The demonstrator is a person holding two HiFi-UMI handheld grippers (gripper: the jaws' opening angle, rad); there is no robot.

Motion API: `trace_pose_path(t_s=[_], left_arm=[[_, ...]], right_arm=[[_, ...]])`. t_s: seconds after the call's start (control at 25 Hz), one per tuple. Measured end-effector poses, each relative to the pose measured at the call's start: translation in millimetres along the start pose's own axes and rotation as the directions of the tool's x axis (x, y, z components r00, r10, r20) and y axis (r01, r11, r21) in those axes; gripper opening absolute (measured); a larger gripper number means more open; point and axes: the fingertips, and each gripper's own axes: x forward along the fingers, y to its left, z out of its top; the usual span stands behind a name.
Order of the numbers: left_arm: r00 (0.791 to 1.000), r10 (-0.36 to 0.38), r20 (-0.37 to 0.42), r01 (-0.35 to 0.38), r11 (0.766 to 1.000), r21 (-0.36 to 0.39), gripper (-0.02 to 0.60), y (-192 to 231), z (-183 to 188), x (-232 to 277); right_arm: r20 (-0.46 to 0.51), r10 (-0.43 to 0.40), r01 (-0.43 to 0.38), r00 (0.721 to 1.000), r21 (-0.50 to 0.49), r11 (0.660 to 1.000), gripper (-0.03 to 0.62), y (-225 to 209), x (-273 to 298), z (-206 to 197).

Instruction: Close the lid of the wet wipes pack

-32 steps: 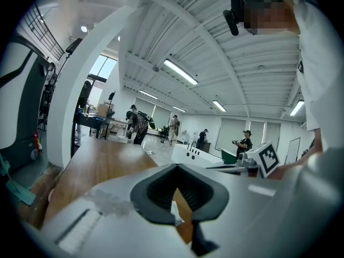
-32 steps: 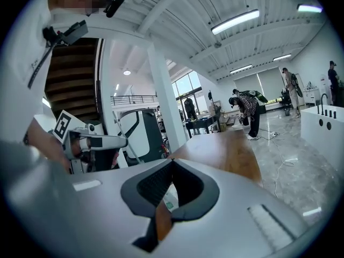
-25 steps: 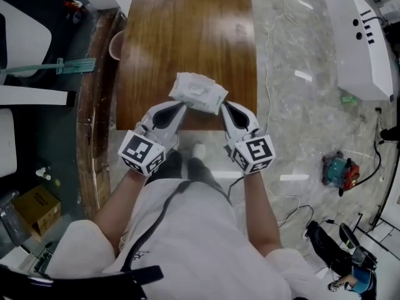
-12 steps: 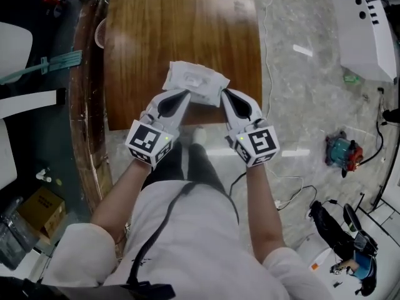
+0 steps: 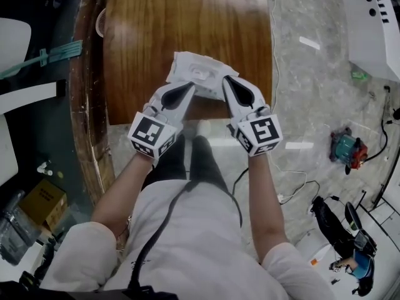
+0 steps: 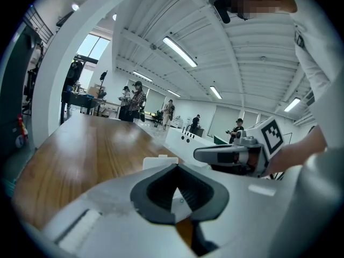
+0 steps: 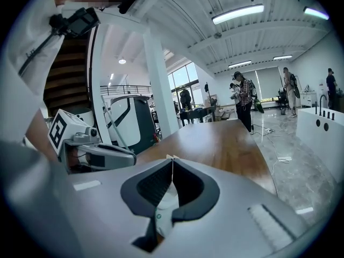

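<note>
The person held a gripper in each hand. The wet wipes pack [image 5: 181,64] was between the two grippers, at the near edge of the brown wooden table [image 5: 181,24]. The left gripper [image 5: 189,89] had its jaws closed on the left side of the pack. The right gripper [image 5: 227,85] had its jaws closed on the right side, pinching a thin white edge (it showed as a little strip right between the tips). The top of the pack faced up, with the oval lid [image 5: 201,74] in the middle. The lid was too small to tell if it was shut tight. A shiny grey floor [image 5: 312,105] lay beside the table.
</note>
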Motion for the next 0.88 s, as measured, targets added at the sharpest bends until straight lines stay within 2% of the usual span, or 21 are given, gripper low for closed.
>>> trace_pose_path(t_s=[0.12,0.2,0.56,0.88], left_arm=[[1.000,0.005,-0.020,-0.005,1.000,-0.004,0.002,3,-8,0],[1.000,0.012,-0.029,-0.012,1.000,-0.008,0.002,7,-14,2],[0.999,0.025,-0.041,-0.025,1.000,-0.018,0.003,15,-24,9],[0.998,0.040,-0.055,-0.041,0.999,-0.020,0.003,22,-27,6]], right_arm=[[-0.006,0.005,-0.005,1.000,-0.013,1.000,0.018,-3,9,-2],[-0.014,0.015,-0.016,1.000,-0.022,1.000,0.055,-5,15,-4],[-0.054,0.013,-0.017,0.998,-0.066,0.998,0.144,-14,34,-11],[-0.090,0.086,-0.094,0.992,-0.087,0.992,0.190,-9,53,-16]])
